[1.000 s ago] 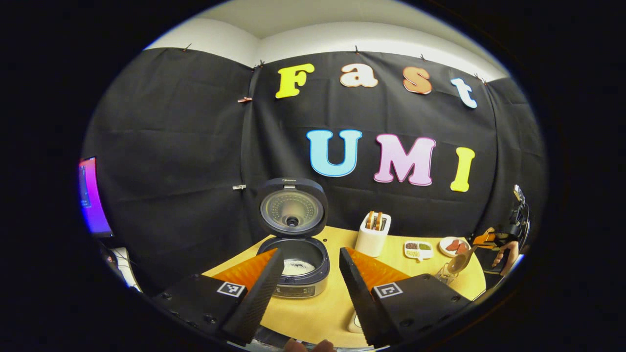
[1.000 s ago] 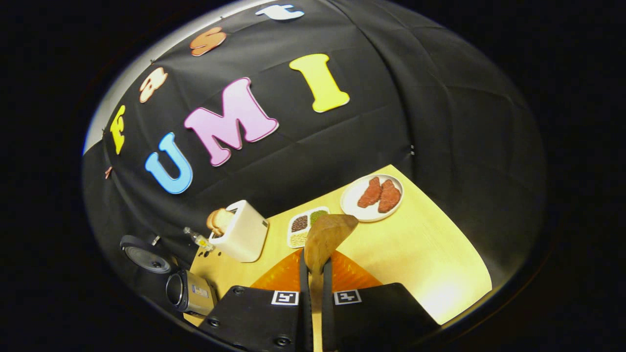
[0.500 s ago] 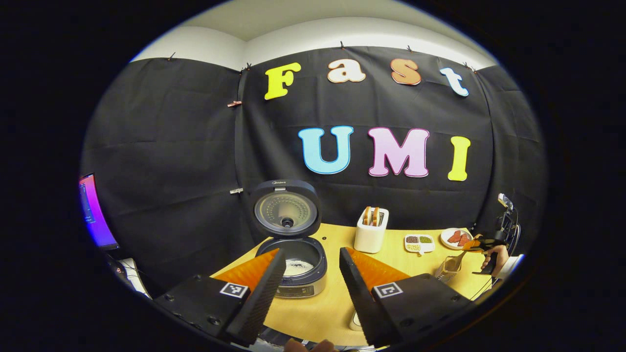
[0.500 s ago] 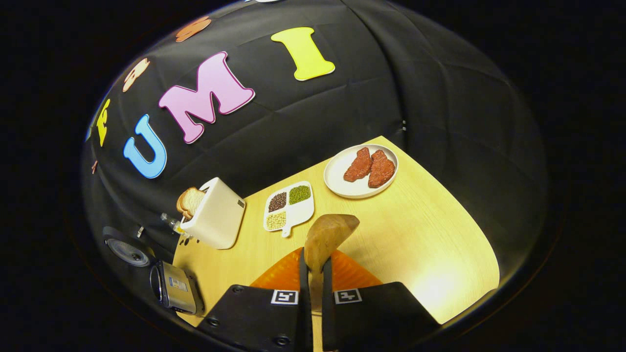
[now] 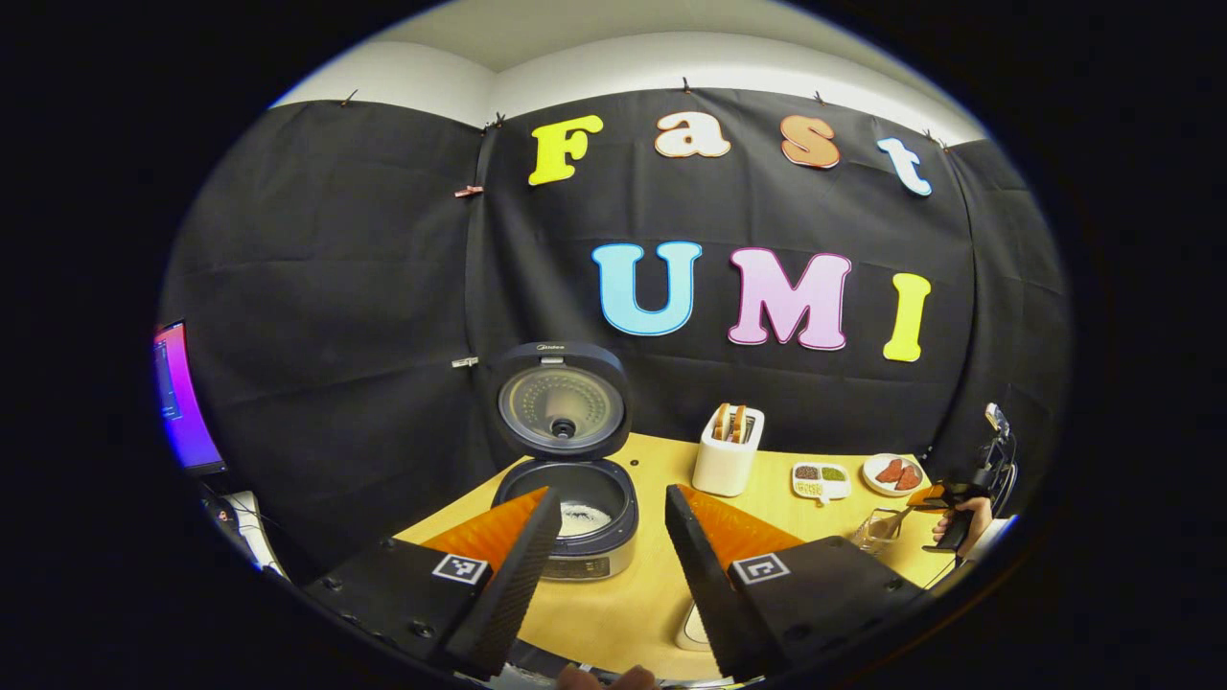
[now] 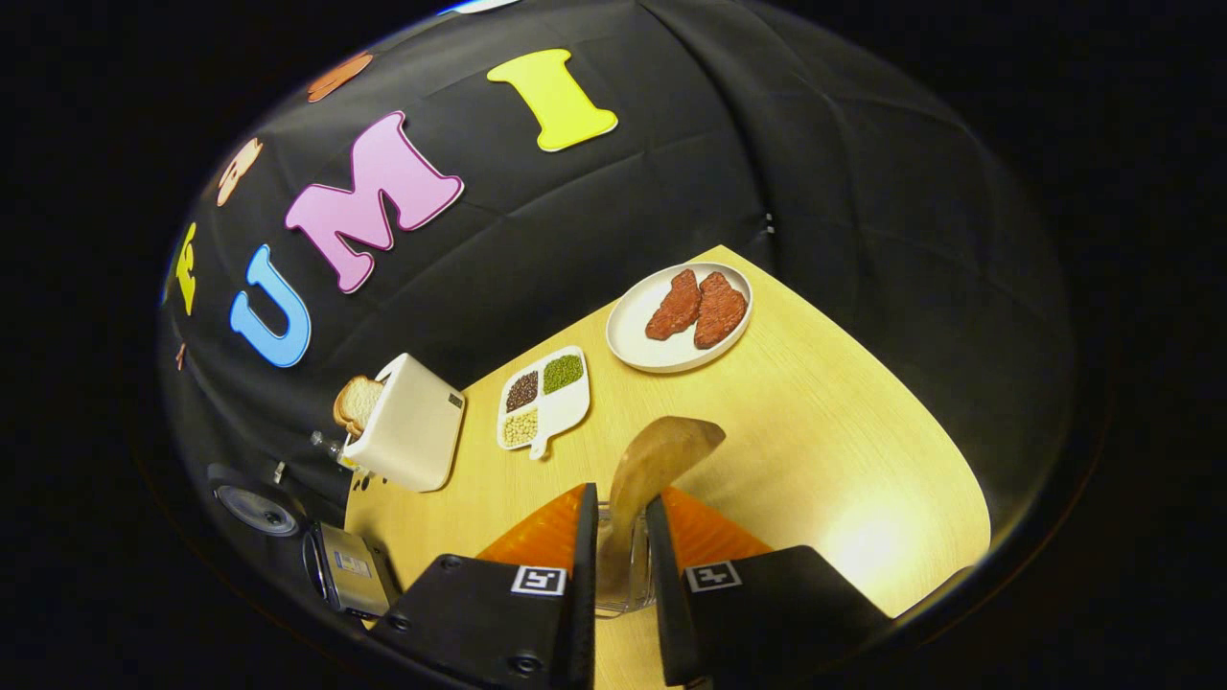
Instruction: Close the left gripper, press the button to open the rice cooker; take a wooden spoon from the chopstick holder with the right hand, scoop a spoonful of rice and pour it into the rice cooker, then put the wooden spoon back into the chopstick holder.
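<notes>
Wooden spoon [image 6: 661,455] stands between the right tongs' [image 6: 619,517] slightly parted fingers over a glass holder [image 6: 623,575], while the left tongs [image 5: 604,527] hang wide before the open cooker [image 5: 575,508] on the worktop [image 6: 824,431].

— What sort of place is this?

— A staged recording booth got up as a kitchen. Black cloth [image 5: 335,287] is clipped up as walls, with a plain white room wall [image 5: 613,67] above it.

— And the kitchen part?

— Ahead of the left fingers, a pale wooden table [image 5: 642,594] carries an open dark rice cooker [image 5: 566,498] and a white toaster holding bread [image 5: 727,450]. Beyond the right fingers sit a white divided dish of beans [image 6: 543,401] and a round white plate of red meat [image 6: 679,316].

— Anything else?

— A glowing monitor [image 5: 182,398] far left of the left fingers.
</notes>
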The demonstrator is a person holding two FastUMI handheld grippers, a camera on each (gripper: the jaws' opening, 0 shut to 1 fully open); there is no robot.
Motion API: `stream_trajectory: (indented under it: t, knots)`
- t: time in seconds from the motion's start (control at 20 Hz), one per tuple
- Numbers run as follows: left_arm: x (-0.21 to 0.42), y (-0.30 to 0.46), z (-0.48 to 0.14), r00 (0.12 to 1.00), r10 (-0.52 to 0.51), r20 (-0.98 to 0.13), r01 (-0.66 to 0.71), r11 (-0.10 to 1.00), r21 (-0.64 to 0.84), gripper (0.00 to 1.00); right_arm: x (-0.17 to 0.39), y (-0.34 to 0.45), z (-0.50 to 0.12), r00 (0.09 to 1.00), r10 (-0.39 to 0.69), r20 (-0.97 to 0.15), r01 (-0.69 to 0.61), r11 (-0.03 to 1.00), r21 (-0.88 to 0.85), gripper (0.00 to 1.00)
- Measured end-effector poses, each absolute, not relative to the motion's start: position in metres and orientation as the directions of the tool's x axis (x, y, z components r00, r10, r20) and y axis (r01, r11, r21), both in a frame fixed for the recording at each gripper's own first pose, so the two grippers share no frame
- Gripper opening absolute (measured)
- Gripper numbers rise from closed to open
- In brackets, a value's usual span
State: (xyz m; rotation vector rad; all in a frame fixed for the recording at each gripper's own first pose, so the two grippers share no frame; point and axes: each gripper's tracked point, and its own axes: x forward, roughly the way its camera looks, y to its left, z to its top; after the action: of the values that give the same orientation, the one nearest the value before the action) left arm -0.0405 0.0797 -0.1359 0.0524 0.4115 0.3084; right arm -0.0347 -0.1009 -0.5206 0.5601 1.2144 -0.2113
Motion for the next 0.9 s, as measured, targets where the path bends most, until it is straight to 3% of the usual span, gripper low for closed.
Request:
stream_trajectory:
  t: [0.05, 0.15, 0.35, 0.4, 0.6, 0.9]
  knots:
    - [-0.039, 0.078, -0.136, 0.872, 0.299, -0.387, -0.278, 0.954, 0.110, 0.78, -0.037, -0.102, -0.520, 0.351, 0.143, -0.925, 0.441, 0.846, 0.298, 0.35]
    - [-0.035, 0.075, -0.136, 0.877, 0.285, -0.387, -0.265, 0.959, 0.105, 0.78, -0.038, -0.105, -0.514, 0.355, 0.143, -0.924, 0.433, 0.851, 0.298, 0.53]
    - [-0.033, 0.072, -0.133, 0.887, 0.268, -0.376, -0.246, 0.963, 0.106, 0.77, -0.042, -0.105, -0.498, 0.372, 0.139, -0.918, 0.411, 0.862, 0.297, 0.64]
    - [-0.033, 0.073, -0.134, 0.889, 0.266, -0.372, -0.244, 0.964, 0.106, 0.77, -0.043, -0.104, -0.493, 0.375, 0.139, -0.917, 0.407, 0.864, 0.297, 0.71]
    - [-0.032, 0.080, -0.131, 0.894, 0.266, -0.361, -0.248, 0.964, 0.095, 0.78, -0.033, -0.108, -0.455, 0.477, 0.080, -0.875, 0.371, 0.885, 0.283, 0.76]
    - [-0.025, 0.098, -0.122, 0.909, 0.266, -0.322, -0.256, 0.964, 0.073, 0.77, -0.026, -0.069, -0.397, 0.571, 0.083, -0.817, 0.215, 0.945, 0.246, 0.79]
